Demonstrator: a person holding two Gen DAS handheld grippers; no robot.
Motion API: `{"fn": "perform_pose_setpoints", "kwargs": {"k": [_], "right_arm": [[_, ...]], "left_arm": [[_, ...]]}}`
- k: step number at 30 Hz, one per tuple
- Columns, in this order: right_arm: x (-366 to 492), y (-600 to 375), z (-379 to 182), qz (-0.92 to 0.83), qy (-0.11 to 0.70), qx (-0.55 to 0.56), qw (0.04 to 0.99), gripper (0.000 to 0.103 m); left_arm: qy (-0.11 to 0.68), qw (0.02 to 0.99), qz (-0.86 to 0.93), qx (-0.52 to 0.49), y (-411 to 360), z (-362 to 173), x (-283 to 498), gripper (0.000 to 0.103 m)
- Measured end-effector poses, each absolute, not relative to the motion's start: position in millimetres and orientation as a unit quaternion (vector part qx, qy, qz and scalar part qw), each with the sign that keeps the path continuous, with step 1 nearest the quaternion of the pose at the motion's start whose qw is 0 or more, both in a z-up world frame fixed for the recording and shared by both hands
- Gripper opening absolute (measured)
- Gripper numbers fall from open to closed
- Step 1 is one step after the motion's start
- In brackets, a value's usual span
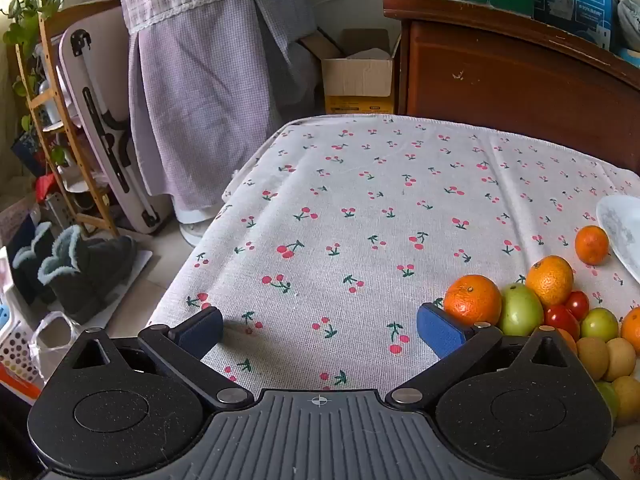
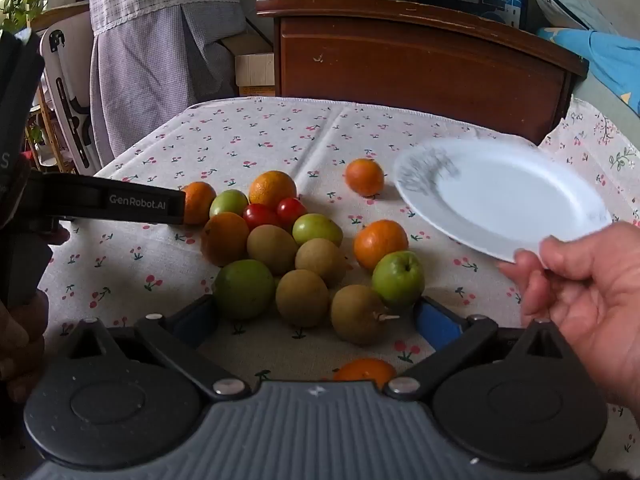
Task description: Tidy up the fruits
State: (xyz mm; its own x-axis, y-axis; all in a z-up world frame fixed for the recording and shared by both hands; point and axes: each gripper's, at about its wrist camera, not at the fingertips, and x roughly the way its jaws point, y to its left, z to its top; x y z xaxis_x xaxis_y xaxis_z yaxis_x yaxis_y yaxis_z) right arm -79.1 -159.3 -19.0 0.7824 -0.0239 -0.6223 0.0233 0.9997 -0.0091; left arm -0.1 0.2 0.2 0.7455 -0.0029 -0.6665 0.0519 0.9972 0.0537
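A pile of fruit lies on the cherry-print tablecloth (image 2: 280,128): oranges (image 2: 272,188), green apples (image 2: 398,278), brown pears (image 2: 302,298) and red tomatoes (image 2: 260,216). My right gripper (image 2: 316,320) hangs open just in front of the pile, with a green apple (image 2: 244,288) and pears near its blue pads (image 2: 436,322). One orange (image 2: 362,372) lies under it. A bare hand (image 2: 592,292) holds a white plate (image 2: 500,196) by its near rim, tilted and blurred. My left gripper (image 1: 320,330) is open over bare cloth. Its right pad (image 1: 438,330) is next to an orange (image 1: 472,300).
A brown wooden cabinet (image 2: 420,52) with boxes on top stands behind the table. A checked cloth (image 1: 200,80), a folded white table (image 1: 100,120), a cardboard box (image 1: 356,72) and boots (image 1: 80,268) are beyond the table's left edge (image 1: 192,256). A lone orange (image 2: 364,176) sits by the plate.
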Motion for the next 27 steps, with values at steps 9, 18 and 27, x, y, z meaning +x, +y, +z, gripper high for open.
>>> {"fn": "perform_pose_setpoints", "kwargs": {"k": [9, 18, 27], "right_arm": [[-78.8, -159.5, -19.0, -0.011, 0.327, 0.003, 0.945, 0.103], [-78.7, -160.0, -17.3, -0.012, 0.33, 0.001, 0.944, 0.103], [-78.8, -159.4, -17.4, -0.012, 0.331, 0.001, 0.944, 0.102]], "left_arm": [[0.364, 0.931, -0.017, 0.037, 1.3, 1.0, 0.5, 0.103], [0.381, 0.923, -0.033, 0.038, 1.9, 0.9, -0.4, 0.103], [0.415, 0.907, -0.058, 0.047, 2.5, 5.8, -4.0, 0.103]]}}
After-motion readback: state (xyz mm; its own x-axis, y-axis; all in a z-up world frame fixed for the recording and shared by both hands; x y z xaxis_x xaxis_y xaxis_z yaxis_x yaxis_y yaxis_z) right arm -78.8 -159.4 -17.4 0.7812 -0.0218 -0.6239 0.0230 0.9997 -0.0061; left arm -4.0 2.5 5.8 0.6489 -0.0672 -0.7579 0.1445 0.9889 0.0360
